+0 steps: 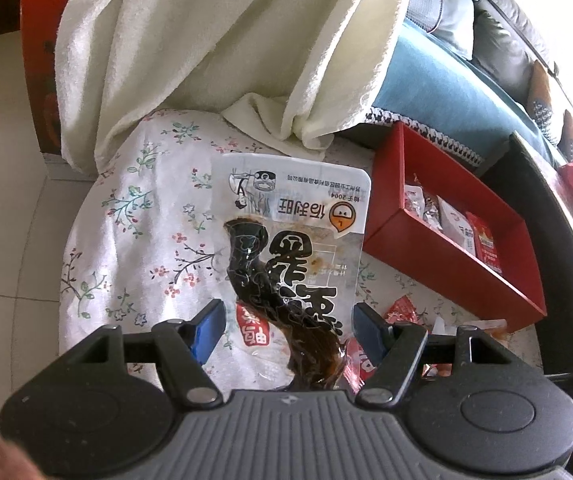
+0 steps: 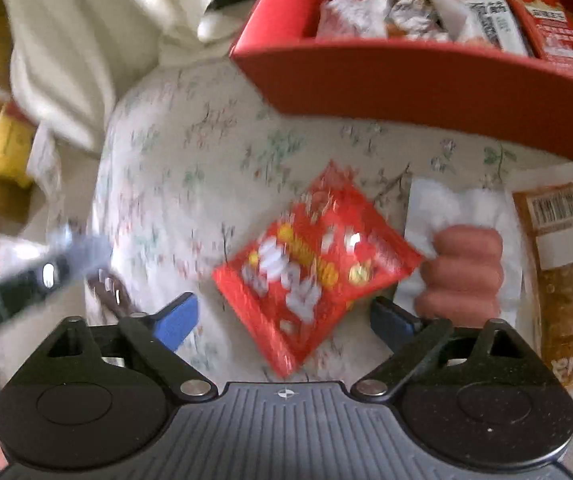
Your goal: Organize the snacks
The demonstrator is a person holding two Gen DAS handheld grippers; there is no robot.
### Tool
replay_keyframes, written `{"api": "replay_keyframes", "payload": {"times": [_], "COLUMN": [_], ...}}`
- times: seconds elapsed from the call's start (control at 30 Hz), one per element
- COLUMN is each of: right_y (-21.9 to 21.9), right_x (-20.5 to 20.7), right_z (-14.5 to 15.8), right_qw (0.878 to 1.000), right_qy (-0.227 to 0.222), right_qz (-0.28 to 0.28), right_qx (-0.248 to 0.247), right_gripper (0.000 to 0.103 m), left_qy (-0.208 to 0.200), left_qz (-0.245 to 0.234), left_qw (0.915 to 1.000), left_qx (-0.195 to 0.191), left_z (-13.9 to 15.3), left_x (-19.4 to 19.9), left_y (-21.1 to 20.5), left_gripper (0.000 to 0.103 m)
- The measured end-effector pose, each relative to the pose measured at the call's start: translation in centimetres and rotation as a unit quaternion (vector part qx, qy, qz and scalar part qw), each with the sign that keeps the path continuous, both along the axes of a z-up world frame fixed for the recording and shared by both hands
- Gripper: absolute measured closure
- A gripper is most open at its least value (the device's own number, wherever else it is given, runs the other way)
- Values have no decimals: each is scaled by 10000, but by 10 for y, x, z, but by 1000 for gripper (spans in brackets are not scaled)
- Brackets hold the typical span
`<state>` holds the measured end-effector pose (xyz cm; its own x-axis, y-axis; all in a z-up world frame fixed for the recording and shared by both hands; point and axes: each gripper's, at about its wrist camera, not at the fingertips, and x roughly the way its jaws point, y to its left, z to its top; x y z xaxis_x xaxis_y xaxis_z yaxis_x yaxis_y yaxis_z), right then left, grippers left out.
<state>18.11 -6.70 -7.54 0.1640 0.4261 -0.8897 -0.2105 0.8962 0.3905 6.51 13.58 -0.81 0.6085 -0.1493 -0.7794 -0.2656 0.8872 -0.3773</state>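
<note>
Sorting step in hand, judged: loose packets going from floral-cloth worktop [image 1: 134,216] into red box [image 1: 438,264]. Left tool [image 1: 286,326]: jaws spread, clear snack pouch [image 1: 286,240] with dark contents between the blue pads [image 1: 208,328], pouch tilted up toward camera; contact with pads not confirmed, so grip cannot be told. Pouch just left of red box. Right tool [image 2: 284,320]: jaws wide apart, nothing held, over red snack packet [image 2: 314,268] lying flat on cloth below red box [image 2: 406,80]; view motion-blurred. Sausage pack [image 2: 462,264] just right of packet, brown barcoded pack [image 2: 566,264] further right, both on cloth. Box already holding several packets along its far wall. Next move, judged: firm closure on pouch, carry right over box rim, release; right tool to drop and close on red packet. Legible print: pouch reads "2004" upside down, large Chinese characters, orange face logo; remaining print too blurred.
</note>
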Motion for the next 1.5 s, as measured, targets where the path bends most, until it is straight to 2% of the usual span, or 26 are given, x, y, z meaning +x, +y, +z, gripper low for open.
{"api": "replay_keyframes", "payload": {"times": [0.1,0.17,0.23,0.3,0.4,0.5,0.57,0.6,0.63,0.77,0.93,1.03,1.2,1.4,1.5], "right_y": [8,20,31,35,43,52,54,51,47,33,16,2,-11,-30,-40], "right_x": [14,21,24,25,24,16,7,5,4,8,6,6,10,17,20], "right_z": [7,6,3,-2,-3,-6,-7,-5,-3,5,20,38,57,69,75], "right_qw": [9992,9955,9904,9896,9867,9748,9664,9656,9653,9690,9762,9796,9818,9821,9816], "right_qy": [-286,-542,-581,-526,-708,-1015,-1202,-1238,-1244,-1191,-1252,-1396,-1586,-1716,-1780], "right_qz": [31,291,695,761,755,1077,1340,1389,1383,1318,1151,975,718,466,371], "right_qx": [-284,-717,-1041,-1105,-1250,-1667,-1837,-1817,-1830,-1719,-1349,-1070,-764,-619,-582], "right_gripper": [7,7,6,3,5,11,19,22,30,34,35,35,35,35,35], "left_qy": [-22,-19,-6,3,-5,11,10,4,-1,14,4,-14,-111,-306,-369], "left_qz": [-42,-37,-40,-31,-42,-66,-69,-72,-66,-75,-179,-222,-328,-440,-504], "left_qw": [10000,10000,10000,10000,10000,10000,10000,10000,10000,10000,9998,9997,9994,9978,9971], "left_qx": [3,0,-3,-9,-29,19,44,17,11,24,52,44,73,392,432], "left_z": [1,1,0,0,0,0,0,0,1,0,1,3,9,20,25], "left_x": [-1,-1,0,-1,0,1,1,1,0,0,4,6,13,25,32], "left_y": [-1,-1,-1,0,0,-3,-3,-3,-2,-3,-11,-16,-27,-48,-57], "left_gripper": [41,41,41,41,41,41,41,41,41,41,41,41,41,41,41]}}
